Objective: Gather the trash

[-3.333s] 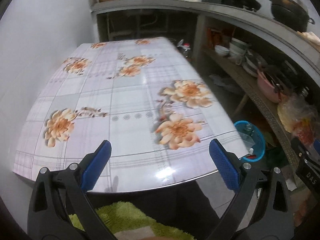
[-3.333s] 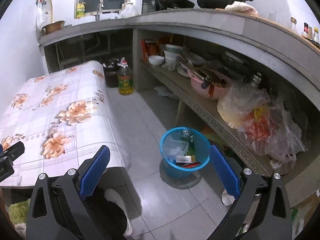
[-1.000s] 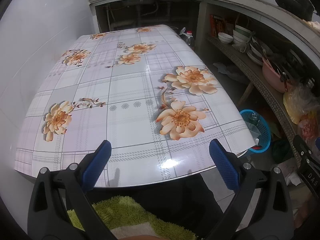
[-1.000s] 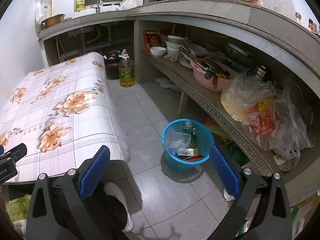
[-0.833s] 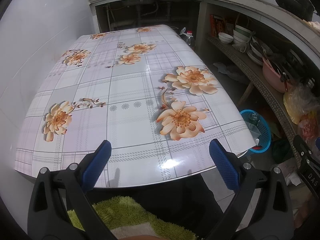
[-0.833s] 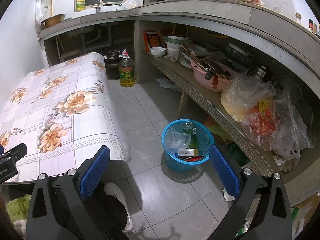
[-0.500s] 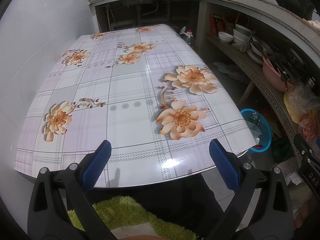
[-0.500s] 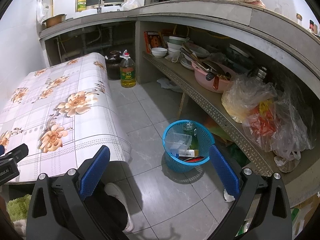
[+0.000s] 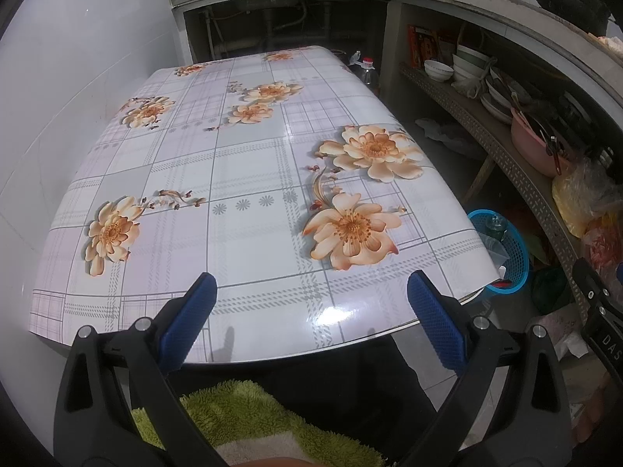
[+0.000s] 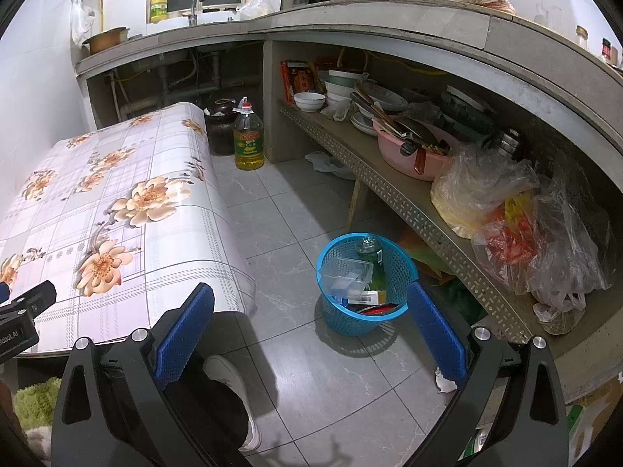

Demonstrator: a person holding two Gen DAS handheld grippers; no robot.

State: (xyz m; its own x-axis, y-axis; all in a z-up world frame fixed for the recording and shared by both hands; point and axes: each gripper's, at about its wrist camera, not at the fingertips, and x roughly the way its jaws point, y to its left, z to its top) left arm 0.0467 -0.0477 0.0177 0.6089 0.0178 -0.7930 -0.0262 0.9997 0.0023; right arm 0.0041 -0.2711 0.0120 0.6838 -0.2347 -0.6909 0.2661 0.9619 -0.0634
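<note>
A blue mesh trash basket (image 10: pixel 403 272) stands on the floor tiles beside the table, holding a clear plastic box (image 10: pixel 344 274), a green glass bottle (image 10: pixel 370 251) and a small carton. In the left wrist view the same basket (image 9: pixel 516 251) peeks out past the table's right corner. My left gripper (image 9: pixel 311 321) hovers open over the near edge of the flowered table (image 9: pixel 241 179), with nothing between its blue pads. My right gripper (image 10: pixel 311 327) is open above the floor, just short of the basket, also empty. No loose trash shows on the tabletop.
A low shelf (image 10: pixel 389 190) along the right holds bowls, a pink basin (image 10: pixel 412 155) and plastic bags (image 10: pixel 518 225). An oil bottle (image 10: pixel 248 140) and a dark jar stand on the floor at the far end. A person's leg and white shoe (image 10: pixel 233 393) are under my right gripper.
Both views have shifted only slightly over the last seconds; the grippers stay open and nothing was picked up or moved.
</note>
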